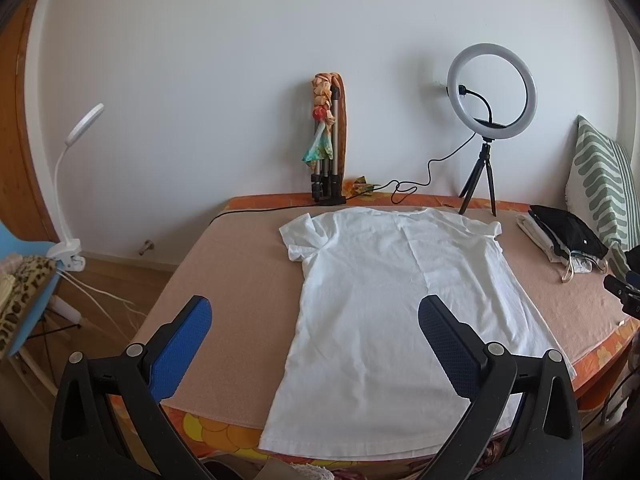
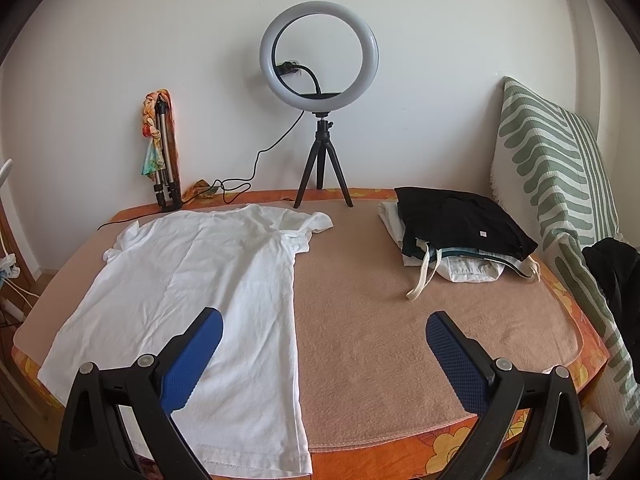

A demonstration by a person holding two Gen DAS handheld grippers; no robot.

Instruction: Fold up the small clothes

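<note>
A white T-shirt [image 1: 384,300] lies spread flat on the tan blanket [image 1: 240,272], collar toward the wall, hem at the near edge. It also shows in the right wrist view [image 2: 208,280], on the left half of the blanket [image 2: 400,320]. My left gripper [image 1: 314,316] is open and empty, held above the near edge over the shirt's left side. My right gripper [image 2: 324,332] is open and empty, held above the shirt's right edge near the hem. Neither gripper touches the shirt.
A pile of folded clothes with a black one on top [image 2: 460,232] sits at the back right. A ring light on a tripod [image 2: 320,80], a folded tripod [image 1: 330,152] and a cable stand along the wall. A green-striped pillow [image 2: 560,184] leans at right. A clip lamp [image 1: 68,184] stands at left.
</note>
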